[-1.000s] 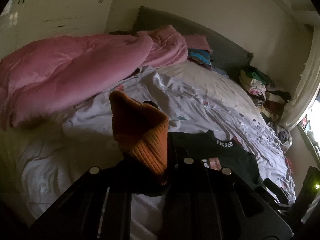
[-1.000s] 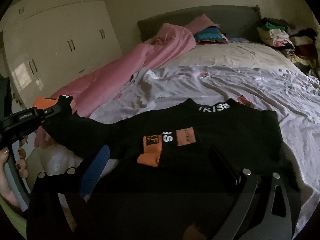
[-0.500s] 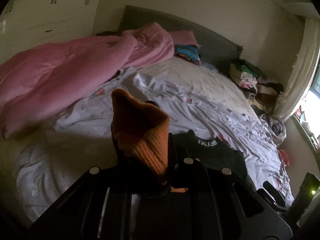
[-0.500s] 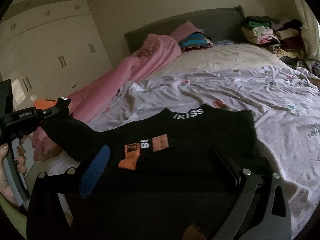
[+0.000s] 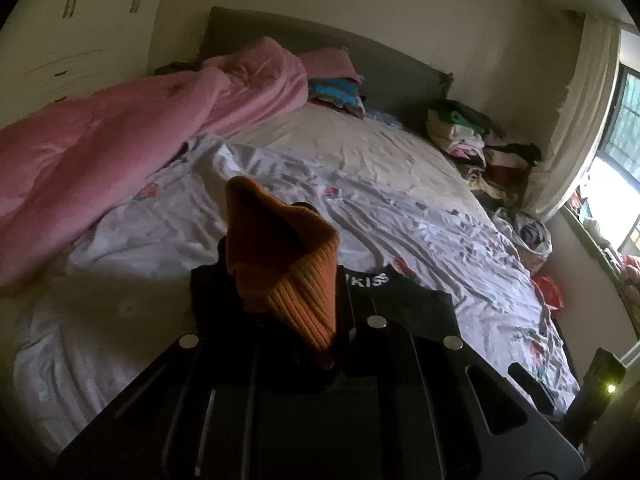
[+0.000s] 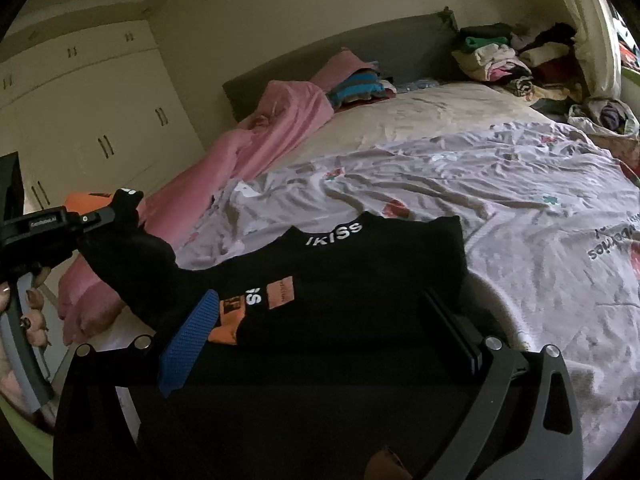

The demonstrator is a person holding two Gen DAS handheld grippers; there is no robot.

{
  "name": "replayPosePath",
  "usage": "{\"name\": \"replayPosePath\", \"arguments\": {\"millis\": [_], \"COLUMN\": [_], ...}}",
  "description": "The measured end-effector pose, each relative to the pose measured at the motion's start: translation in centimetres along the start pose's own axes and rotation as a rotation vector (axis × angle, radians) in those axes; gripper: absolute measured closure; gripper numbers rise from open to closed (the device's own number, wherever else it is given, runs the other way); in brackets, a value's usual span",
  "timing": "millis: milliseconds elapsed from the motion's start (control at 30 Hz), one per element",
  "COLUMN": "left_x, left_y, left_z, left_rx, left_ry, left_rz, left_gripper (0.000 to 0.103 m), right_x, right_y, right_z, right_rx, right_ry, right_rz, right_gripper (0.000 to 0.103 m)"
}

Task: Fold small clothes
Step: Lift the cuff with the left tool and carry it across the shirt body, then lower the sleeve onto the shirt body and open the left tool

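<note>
A small black sweater [image 6: 360, 280] with white "IKISS" collar lettering and orange patches lies on the floral sheet [image 6: 500, 184]. Its left sleeve is lifted. My left gripper [image 5: 288, 280] is shut on the sleeve's orange ribbed cuff [image 5: 280, 264], which sticks up between the fingers. In the right wrist view the left gripper [image 6: 120, 208] holds the sleeve out to the left. My right gripper [image 6: 320, 320] is open, its blue pad [image 6: 188, 340] and black finger [image 6: 452, 328] either side of the sweater's hem. The collar shows in the left wrist view [image 5: 368, 280].
A pink duvet [image 5: 120, 136] is bunched along the left of the bed. Folded clothes [image 6: 356, 88] lie by the grey headboard. A clothes pile [image 6: 508, 56] sits at the far right corner. White wardrobes [image 6: 100, 120] stand left. A window [image 5: 616, 160] is on the right.
Both views have swung left and lifted a little. The left gripper carried the sleeve cuff slightly inward toward the sweater body. The right gripper stays open at the hem.
</note>
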State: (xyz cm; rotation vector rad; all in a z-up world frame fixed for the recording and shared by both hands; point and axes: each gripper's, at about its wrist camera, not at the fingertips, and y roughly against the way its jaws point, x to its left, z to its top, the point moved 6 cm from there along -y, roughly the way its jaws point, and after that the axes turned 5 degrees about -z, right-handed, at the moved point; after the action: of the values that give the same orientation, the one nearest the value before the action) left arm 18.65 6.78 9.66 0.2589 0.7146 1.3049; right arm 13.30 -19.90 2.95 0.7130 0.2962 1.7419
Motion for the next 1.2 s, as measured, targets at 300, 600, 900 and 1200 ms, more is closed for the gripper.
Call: {"name": "replayPosePath", "arguments": {"millis": [300,600,900,1200], "left_x": [-3.5,-6.3,-7.9,-10.1], "left_y": [-2.1,-5.4,-9.8,-13.1], "left_z": [-0.1,-2.0,-5.8,-10.2], "left_rx": [0.032,0.092,0.194,0.289], "left_ry": [-0.043,-0.079,-0.117,-0.181], "left_rz": [-0.044,-0.086,-0.131,-0.209], "left_gripper": [0.097,0.097,0.097,0.096], "right_x": [-2.4,-4.6,-7.3,-10.3], "right_y": [0.3,0.6,1.3,1.3], "right_z": [0.2,-0.1,0.1,-0.1], "right_rx": [-0.010,-0.023,-0.063,-0.062], "right_ry": [-0.036,-0.042,-0.097,-0.136], "right_rz": [-0.023,-0.058,-0.108,-0.190], "right_gripper": [0.005,0.005,0.005,0.005]}}
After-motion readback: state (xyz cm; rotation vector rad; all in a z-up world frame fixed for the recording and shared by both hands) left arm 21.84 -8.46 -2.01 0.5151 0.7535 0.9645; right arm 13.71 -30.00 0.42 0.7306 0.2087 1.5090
